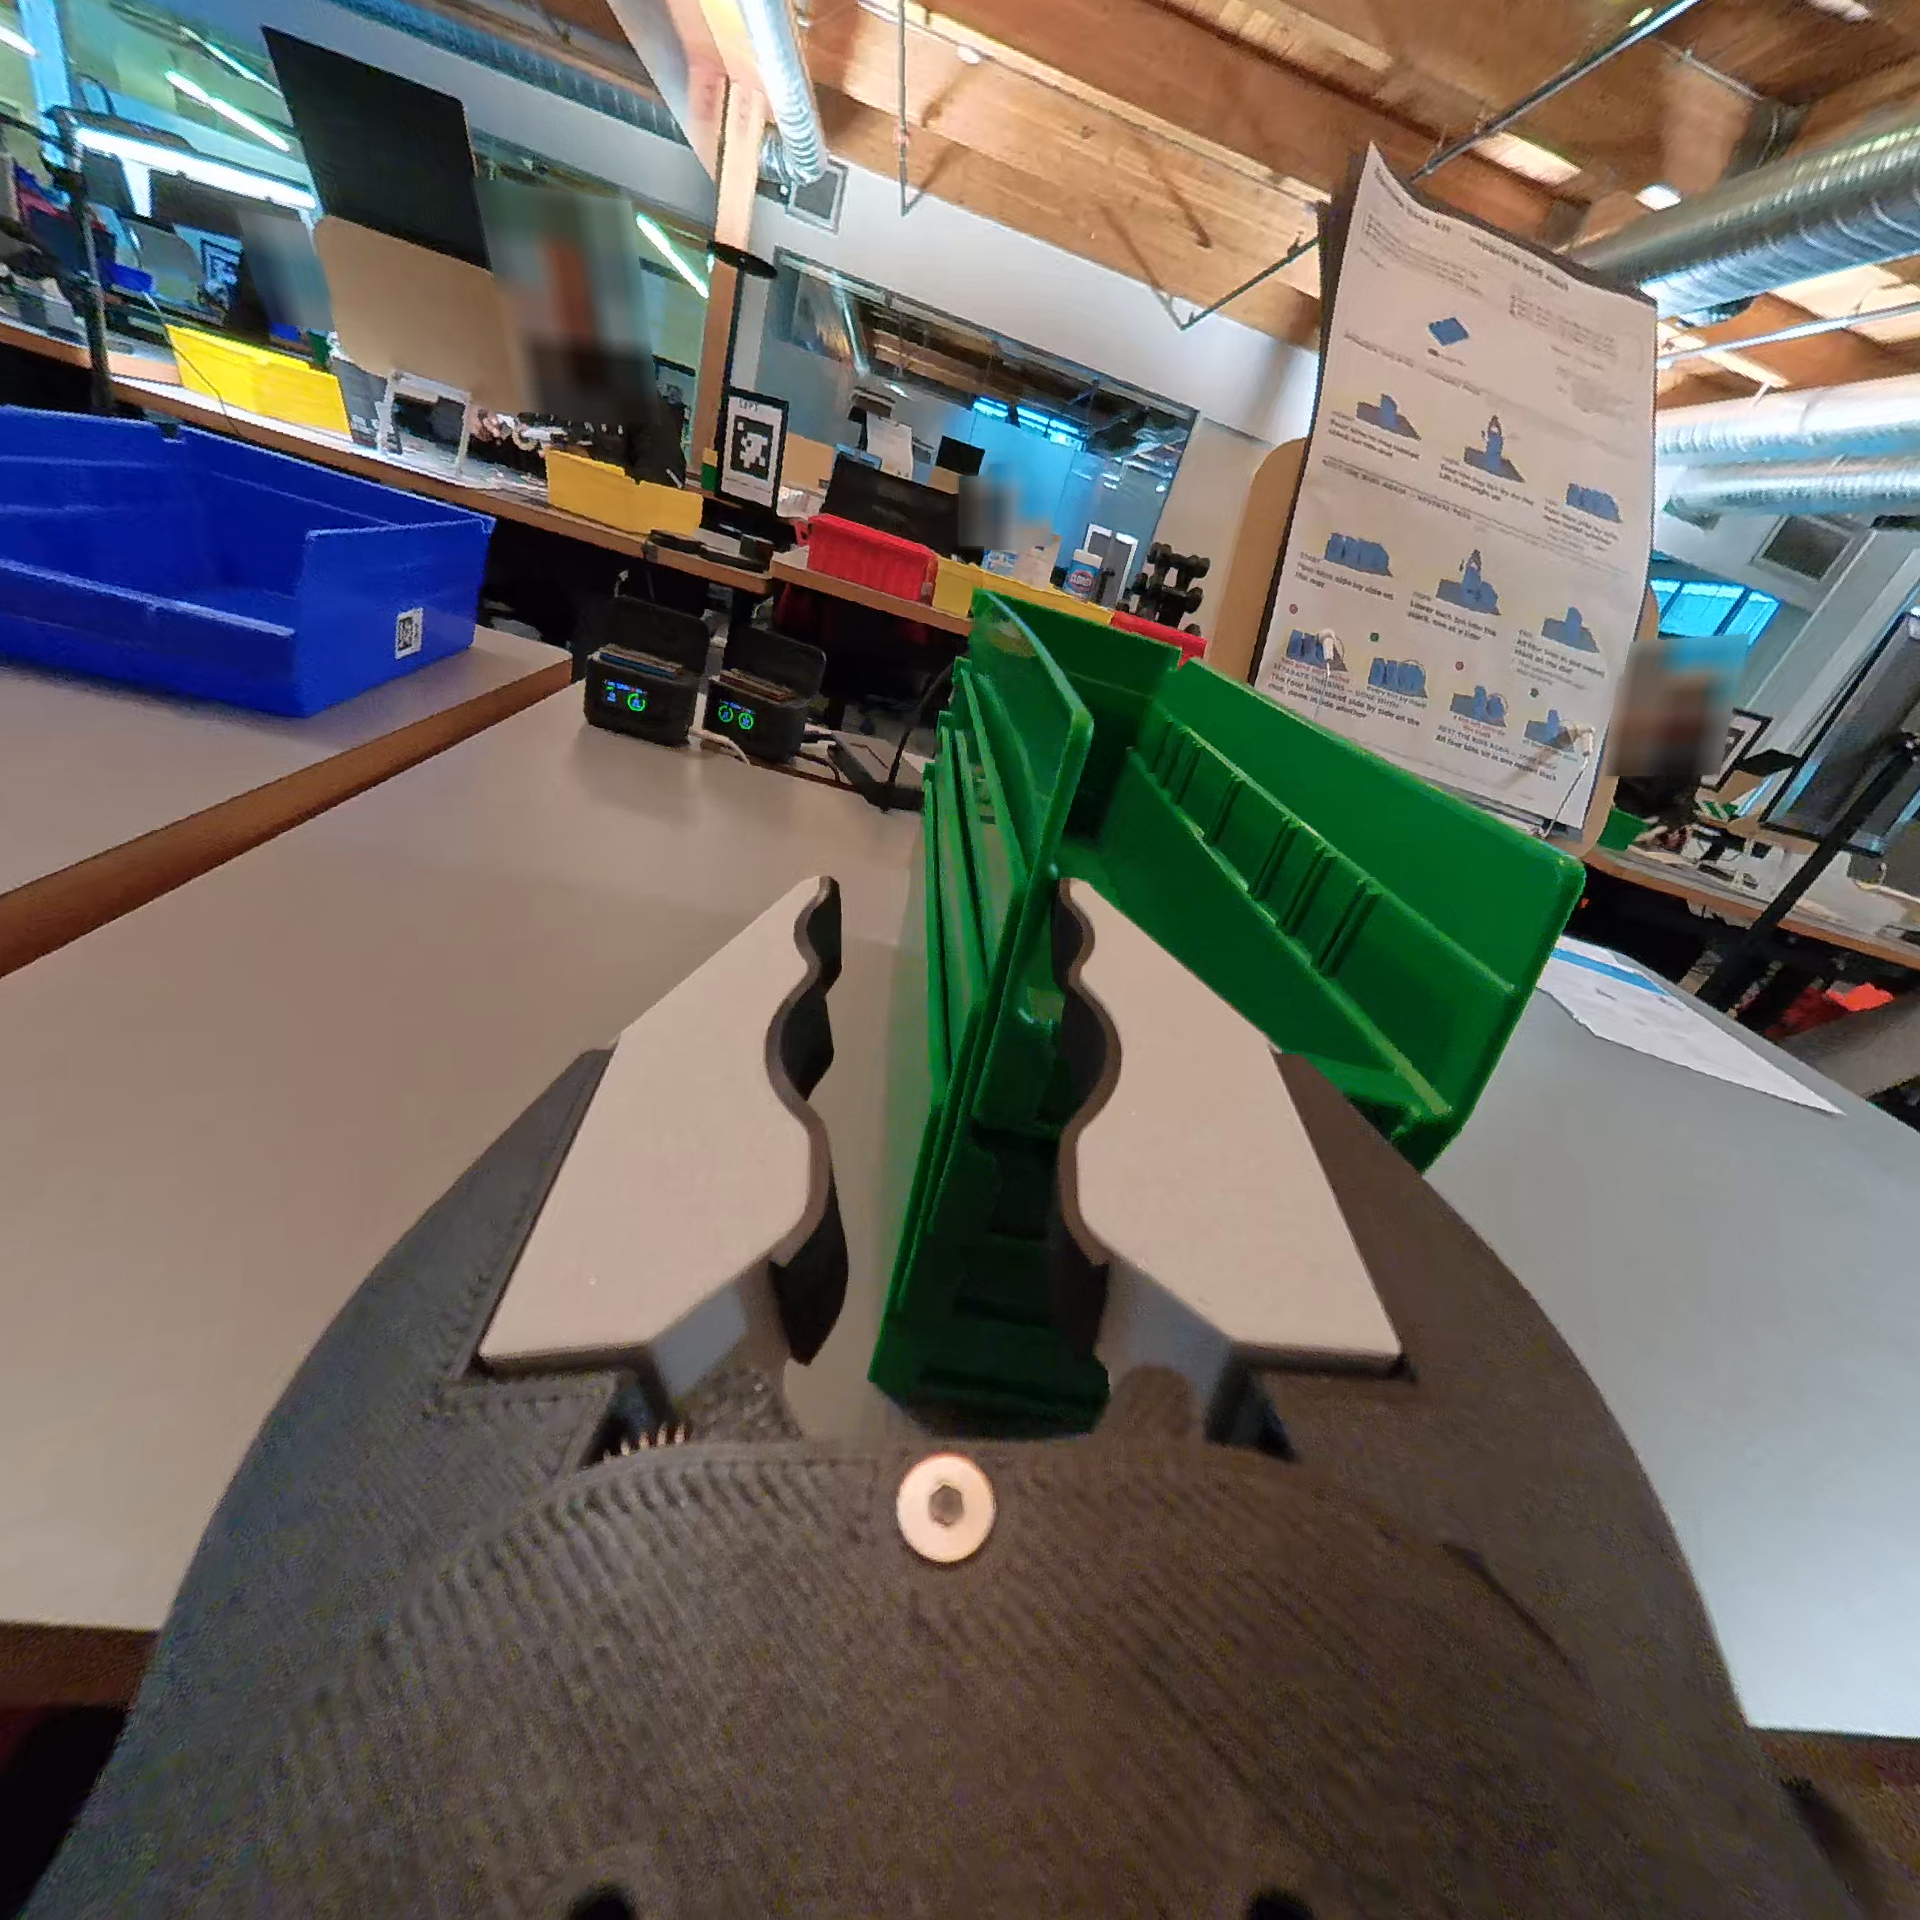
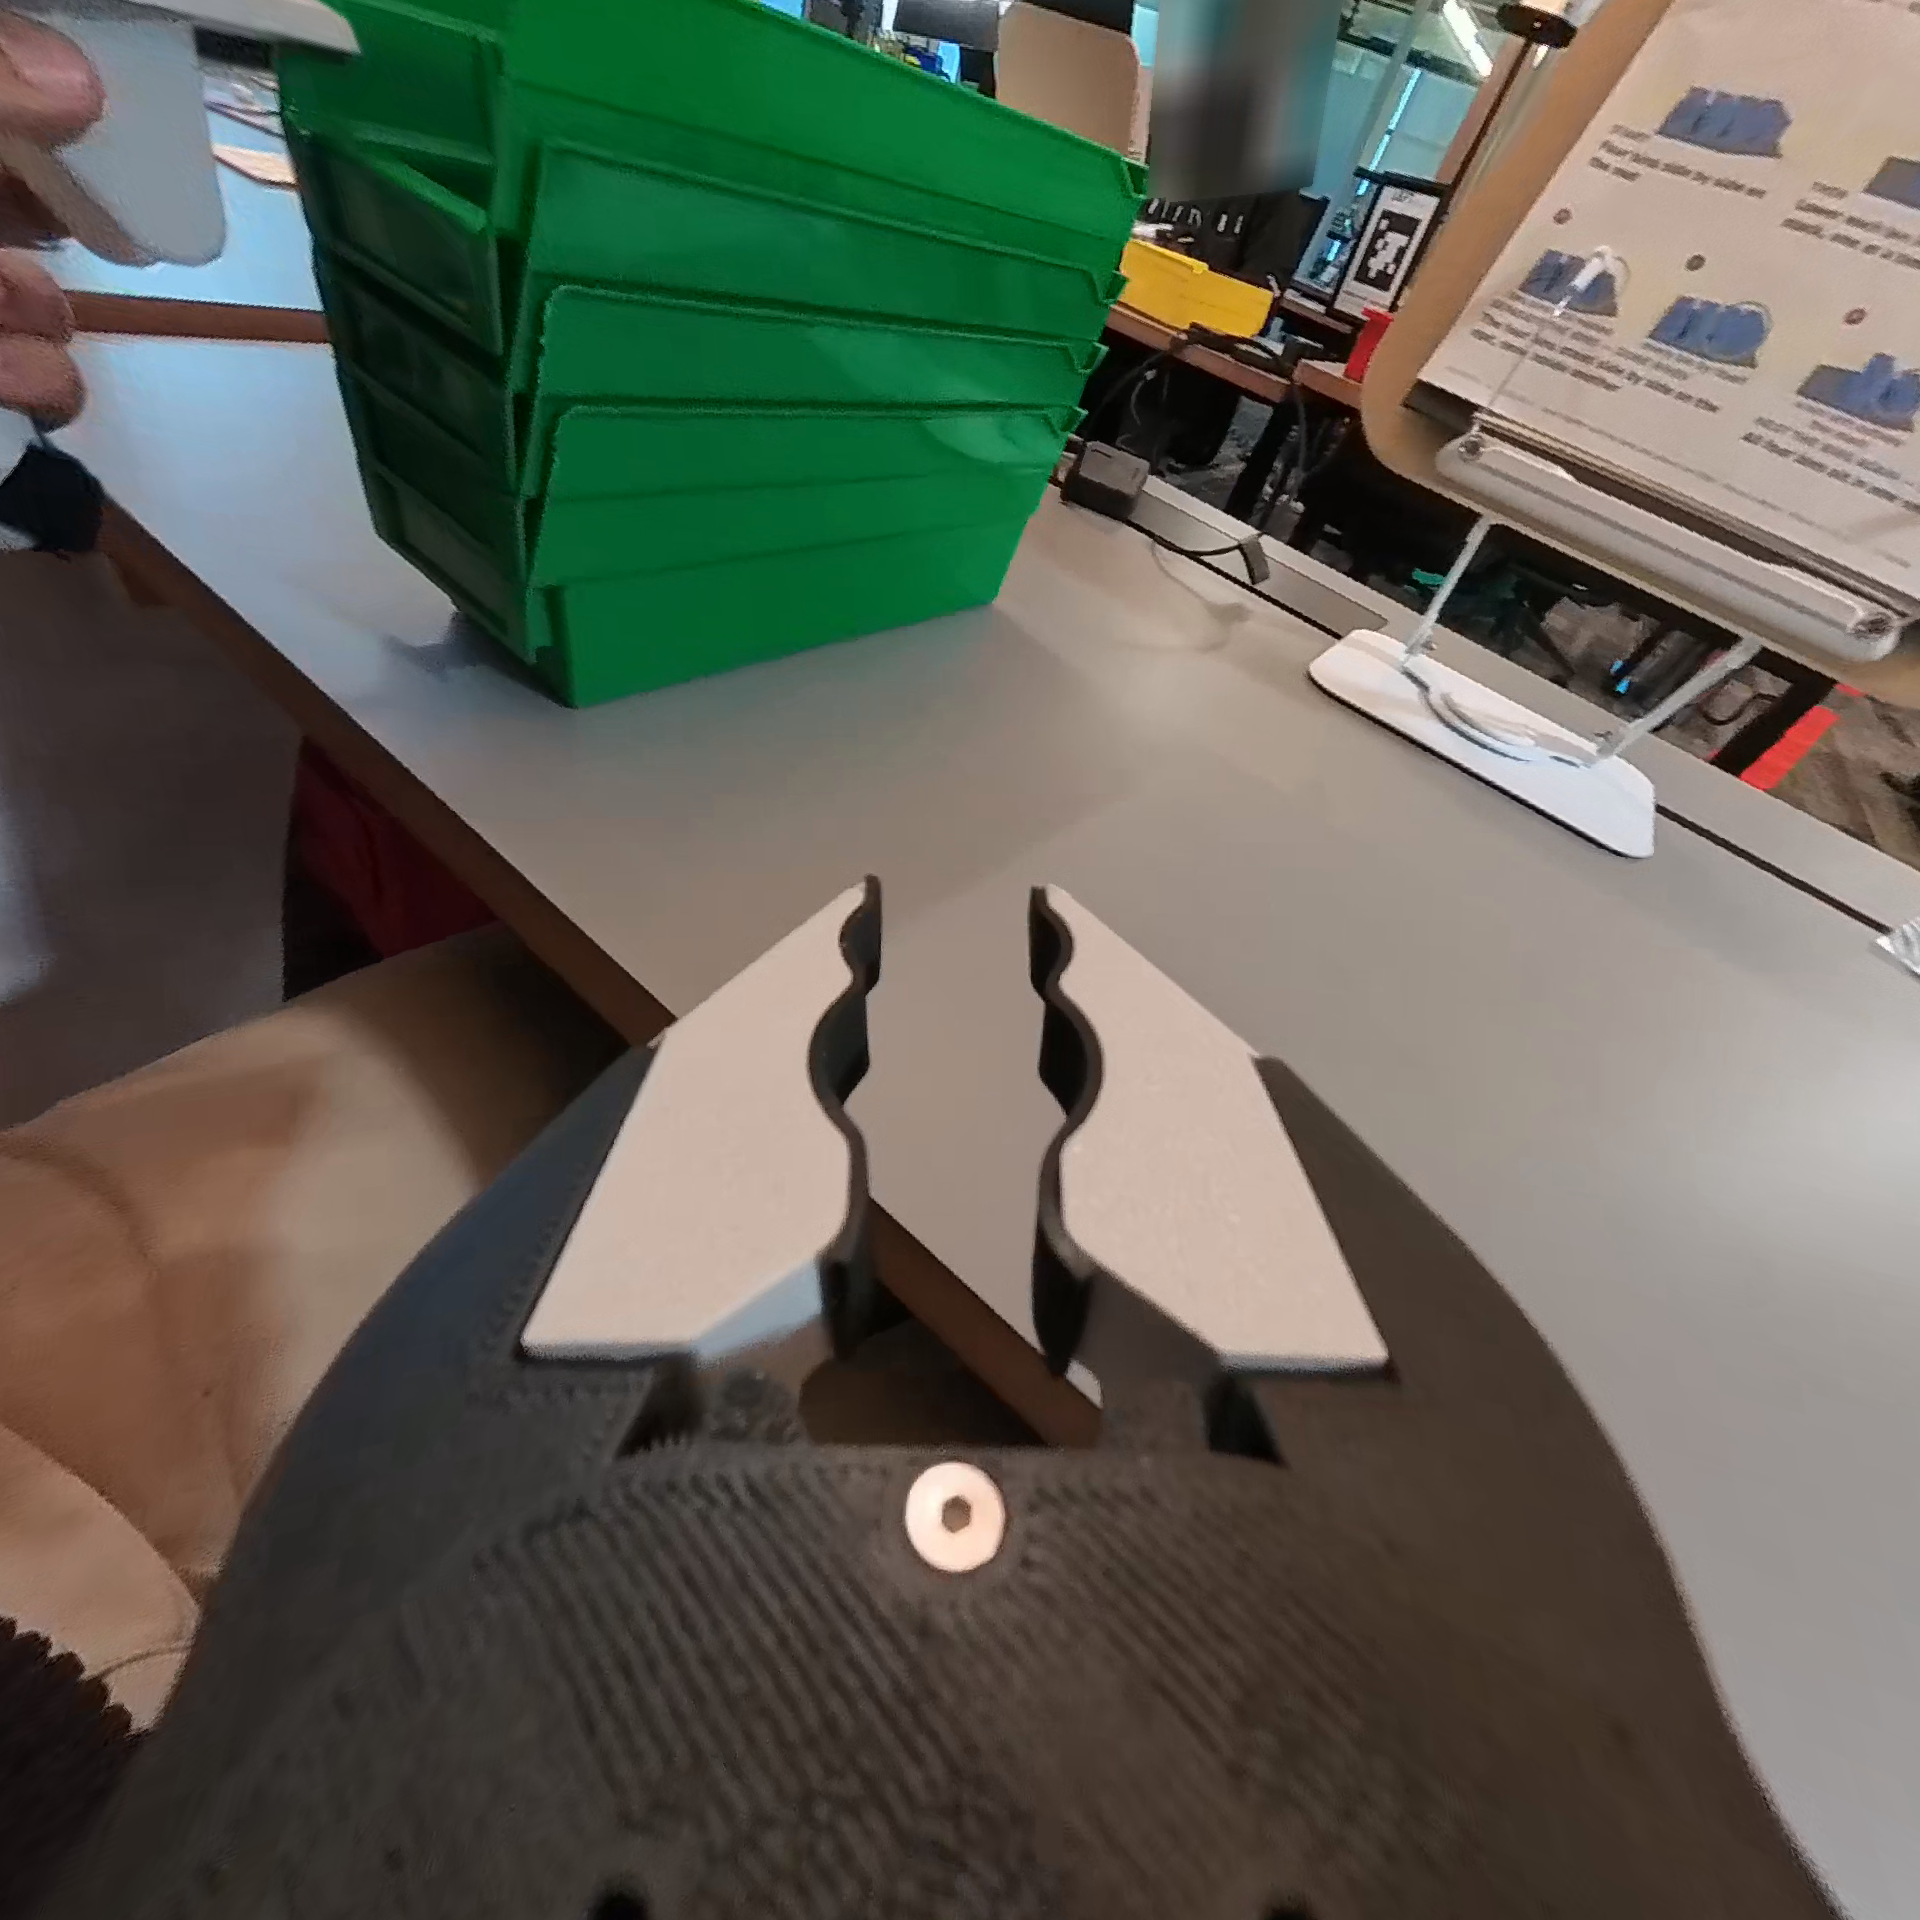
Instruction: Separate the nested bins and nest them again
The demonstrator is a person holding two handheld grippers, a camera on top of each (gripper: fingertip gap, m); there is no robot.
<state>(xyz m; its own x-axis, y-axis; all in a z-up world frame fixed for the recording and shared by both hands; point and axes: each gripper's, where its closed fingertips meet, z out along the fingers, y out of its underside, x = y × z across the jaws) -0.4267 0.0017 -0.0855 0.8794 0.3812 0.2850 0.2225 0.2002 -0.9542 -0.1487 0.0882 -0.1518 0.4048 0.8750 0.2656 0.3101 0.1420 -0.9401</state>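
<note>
1. The green bins (image 2: 727, 343) stand nested in one stack on the grey surface (image 2: 1299, 987), near its edge.
2. The left gripper (image 1: 951, 904) straddles the stack's wall; a gap shows beside its left finger, so whether it grips is unclear.
3. The right gripper (image 2: 954, 896) hovers apart, parted and empty.
4. An instruction sheet (image 2: 1714, 239) stands right of the stack.
</note>
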